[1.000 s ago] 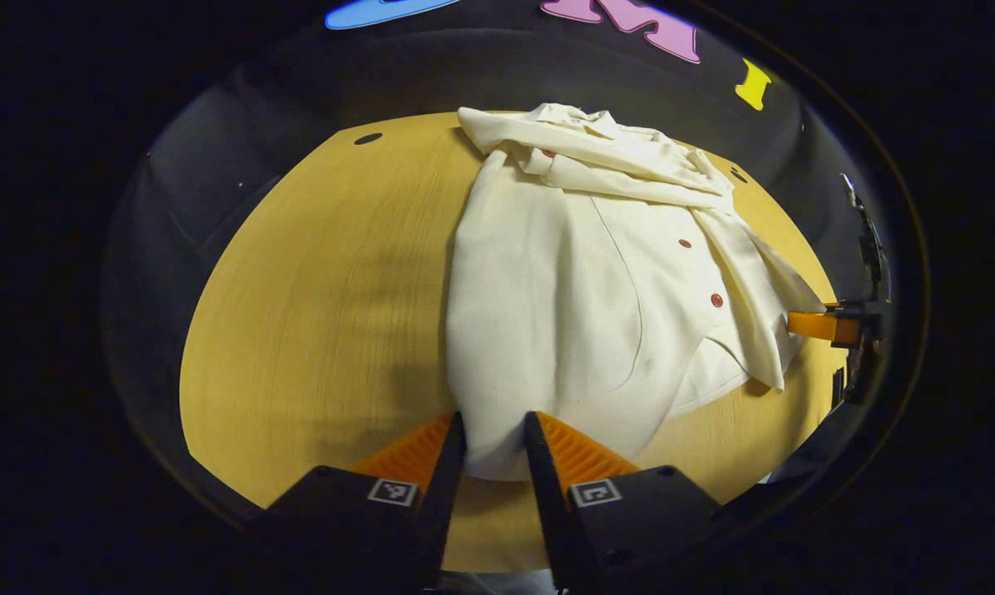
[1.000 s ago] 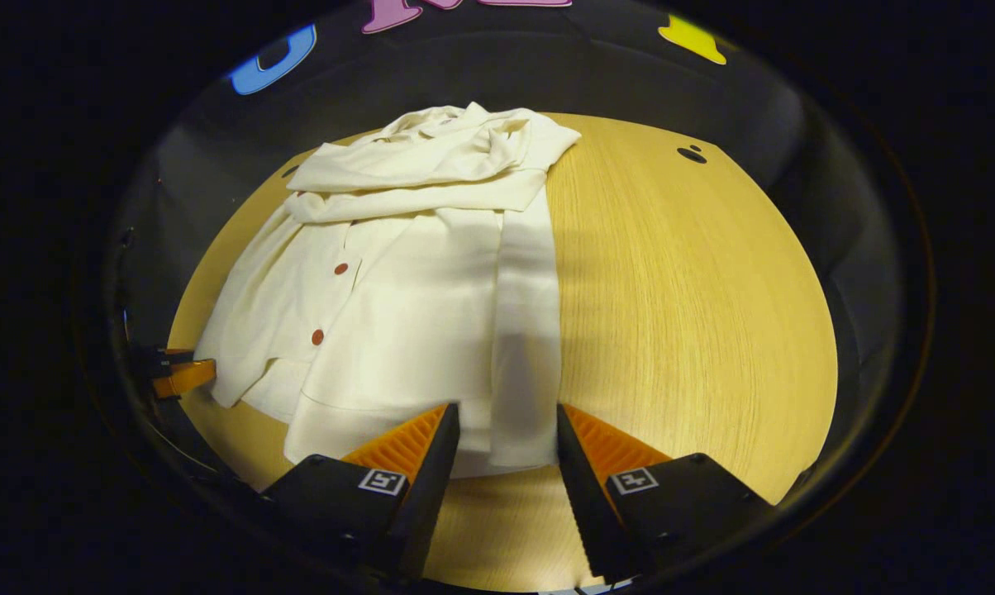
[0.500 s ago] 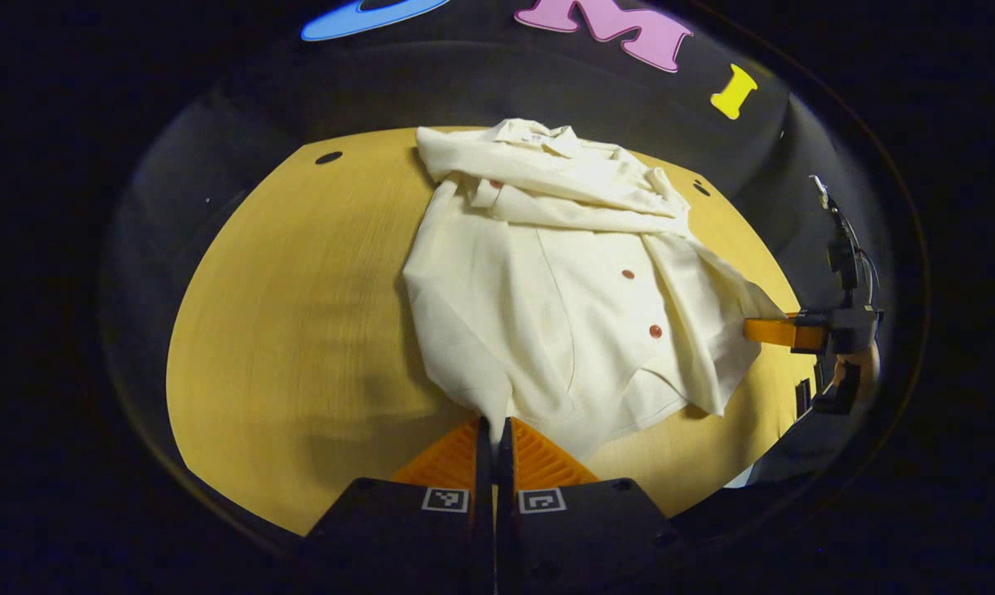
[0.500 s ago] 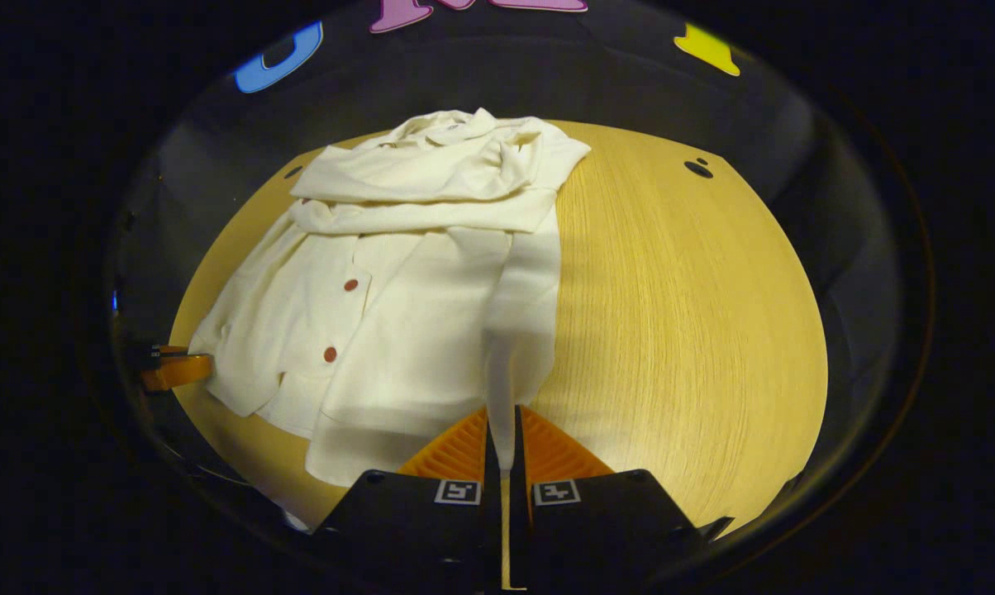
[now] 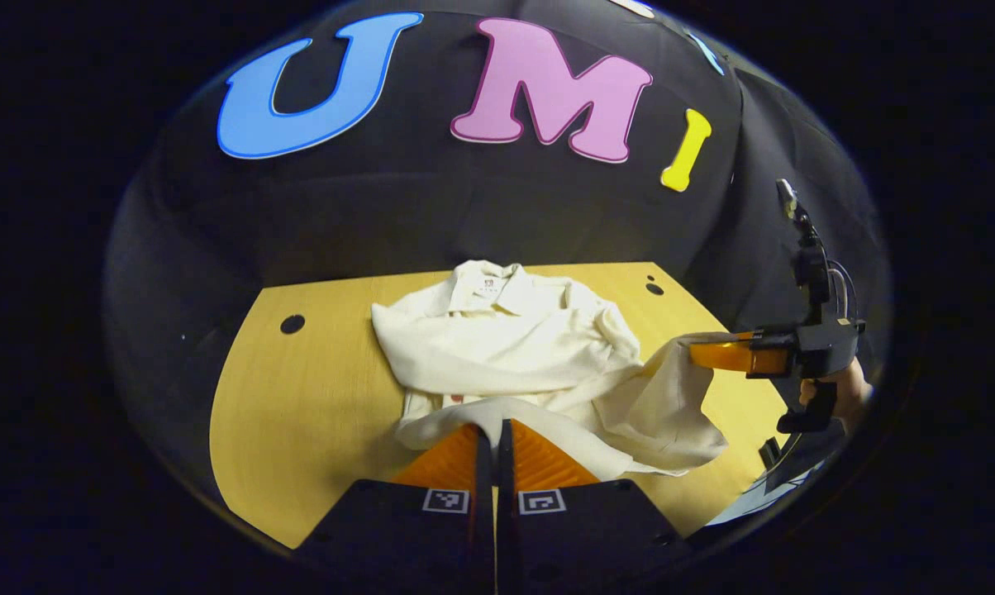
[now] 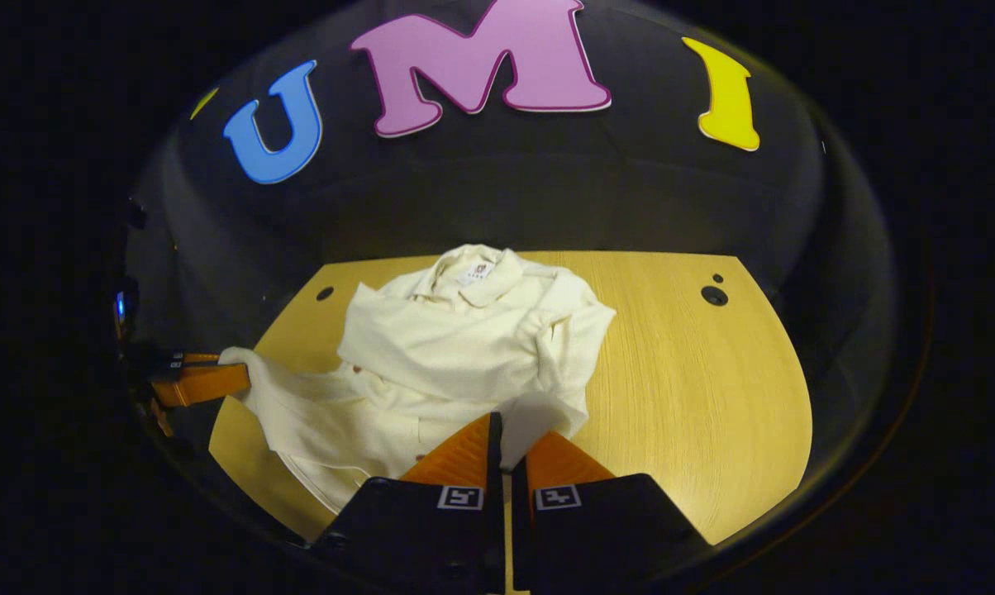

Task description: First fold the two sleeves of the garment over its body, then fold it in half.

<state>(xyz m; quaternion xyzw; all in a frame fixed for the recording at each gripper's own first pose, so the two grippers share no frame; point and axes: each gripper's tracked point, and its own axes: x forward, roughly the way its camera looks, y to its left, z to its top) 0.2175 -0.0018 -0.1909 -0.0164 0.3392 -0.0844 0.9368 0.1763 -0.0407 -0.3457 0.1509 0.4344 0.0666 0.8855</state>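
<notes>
garment (image 5: 506, 343) hem pinched, both grippers

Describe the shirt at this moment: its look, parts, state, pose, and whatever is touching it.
The shirt is cream, of soft woven-looking cloth, with a collar at its far end and small reddish buttons. Both sleeves lie folded across its chest. It rests on the wooden table, with its near hem lifted off the surface. The left hand-held gripper and the right hand-held gripper are each clamped on a hem corner, so the lower half sags between them.
</notes>
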